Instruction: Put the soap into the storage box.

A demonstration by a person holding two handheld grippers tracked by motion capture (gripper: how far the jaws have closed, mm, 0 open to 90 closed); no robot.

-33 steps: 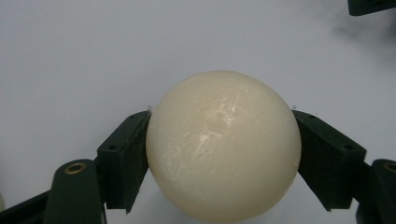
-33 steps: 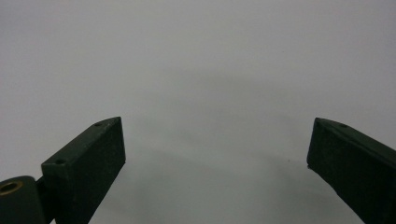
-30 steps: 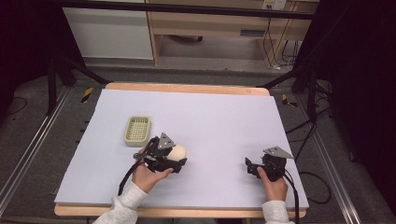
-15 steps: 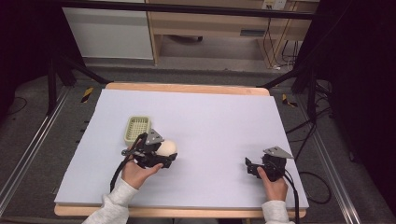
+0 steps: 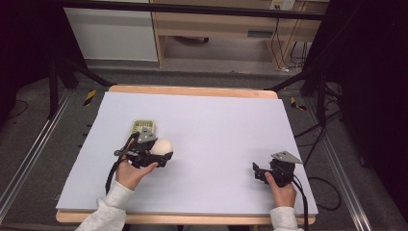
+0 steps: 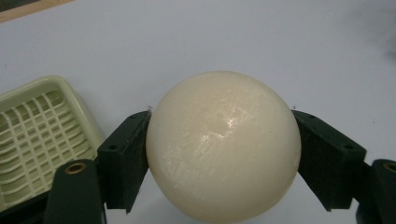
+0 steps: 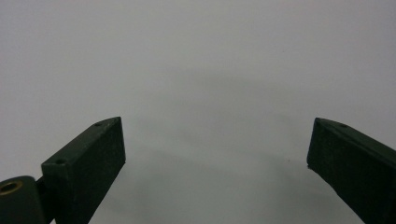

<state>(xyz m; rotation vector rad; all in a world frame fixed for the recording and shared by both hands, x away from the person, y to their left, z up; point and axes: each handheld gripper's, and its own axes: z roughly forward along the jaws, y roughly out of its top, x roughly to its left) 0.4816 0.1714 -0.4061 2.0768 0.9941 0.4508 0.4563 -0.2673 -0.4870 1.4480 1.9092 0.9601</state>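
A cream-coloured egg (image 5: 163, 146) (image 6: 223, 144) sits between the jaws of my left gripper (image 5: 163, 153) (image 6: 223, 163), which is shut on it just above the white table cover (image 5: 216, 125). A pale green slotted tray (image 5: 143, 127) (image 6: 32, 135) lies on the cover just behind and to the left of that gripper. My right gripper (image 5: 257, 172) (image 7: 217, 154) rests low at the front right, jaws wide open with nothing between them, facing bare cover.
The wooden table edge (image 5: 192, 91) runs along the back. Metal rails (image 5: 29, 159) flank the table on both sides, and cables (image 5: 308, 139) trail off at the right. A shelf unit (image 5: 216, 29) stands beyond the table.
My left gripper has carried the egg leftward and a little back, ending close beside the green tray. The right gripper has stayed where it was.
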